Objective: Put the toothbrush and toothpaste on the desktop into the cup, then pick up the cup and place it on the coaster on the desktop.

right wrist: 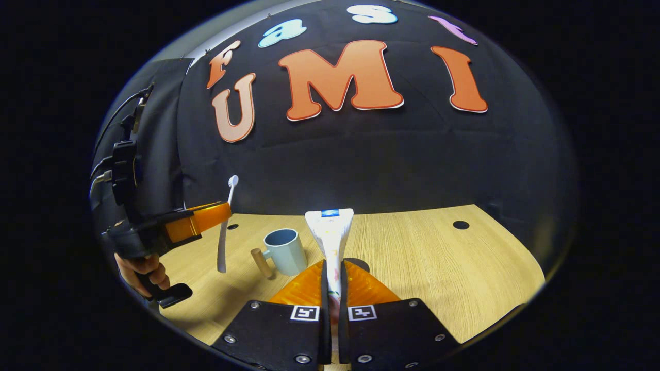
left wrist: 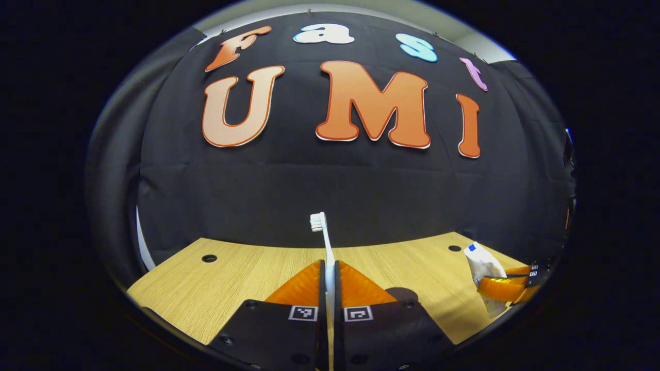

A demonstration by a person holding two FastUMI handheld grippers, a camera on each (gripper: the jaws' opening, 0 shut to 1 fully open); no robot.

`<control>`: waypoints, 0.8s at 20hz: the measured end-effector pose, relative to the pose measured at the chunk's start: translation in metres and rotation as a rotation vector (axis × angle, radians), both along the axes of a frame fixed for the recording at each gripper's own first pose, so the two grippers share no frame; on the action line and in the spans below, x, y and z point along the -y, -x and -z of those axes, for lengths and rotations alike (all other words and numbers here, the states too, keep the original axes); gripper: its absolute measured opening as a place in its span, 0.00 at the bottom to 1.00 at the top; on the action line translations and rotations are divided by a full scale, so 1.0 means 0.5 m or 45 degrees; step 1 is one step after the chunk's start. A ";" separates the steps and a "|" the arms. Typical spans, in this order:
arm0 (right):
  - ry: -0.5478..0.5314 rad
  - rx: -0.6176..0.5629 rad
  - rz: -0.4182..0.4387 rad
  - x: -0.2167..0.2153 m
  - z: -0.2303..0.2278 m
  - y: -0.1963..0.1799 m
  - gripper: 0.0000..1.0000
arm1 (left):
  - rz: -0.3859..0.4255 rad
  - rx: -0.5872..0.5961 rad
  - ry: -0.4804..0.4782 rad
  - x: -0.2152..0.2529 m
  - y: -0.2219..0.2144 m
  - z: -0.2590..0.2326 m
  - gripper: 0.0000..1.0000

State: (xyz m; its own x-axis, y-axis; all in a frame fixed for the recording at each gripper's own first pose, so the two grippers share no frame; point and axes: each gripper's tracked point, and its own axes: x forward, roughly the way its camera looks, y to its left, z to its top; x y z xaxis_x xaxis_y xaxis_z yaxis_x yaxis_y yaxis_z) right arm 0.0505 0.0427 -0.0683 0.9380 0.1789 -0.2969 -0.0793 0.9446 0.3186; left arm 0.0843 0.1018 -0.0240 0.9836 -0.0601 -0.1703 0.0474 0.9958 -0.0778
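Note:
My left gripper (left wrist: 330, 269) is shut on a white toothbrush (left wrist: 324, 234), which stands upright with its bristle head on top, lifted above the wooden desktop (left wrist: 232, 278). In the right gripper view the left gripper (right wrist: 219, 215) holds the toothbrush (right wrist: 225, 232) left of a pale blue cup (right wrist: 284, 251) with a wooden handle. My right gripper (right wrist: 332, 270) is shut on a white toothpaste tube (right wrist: 330, 229), held up off the desktop (right wrist: 438, 263). The right gripper (left wrist: 492, 286) with the toothpaste tube (left wrist: 482, 264) shows at the far right of the left gripper view. A dark round coaster (right wrist: 361, 264) lies partly hidden behind my right fingers.
A hand (right wrist: 144, 273) holds the left gripper's handle at the left edge. Small round holes (right wrist: 460, 224) sit in the desktop near the black cloth wall, one also at the back left (left wrist: 209, 258). Bare wood stretches to the right of the cup.

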 end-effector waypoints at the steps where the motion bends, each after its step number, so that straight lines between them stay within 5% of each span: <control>1: -0.015 0.000 0.005 0.000 0.002 -0.001 0.06 | -0.001 0.018 0.004 -0.001 -0.014 -0.005 0.04; 16: -0.022 -0.003 0.048 0.015 0.019 -0.042 0.06 | 0.040 0.039 0.079 0.023 -0.189 0.021 0.04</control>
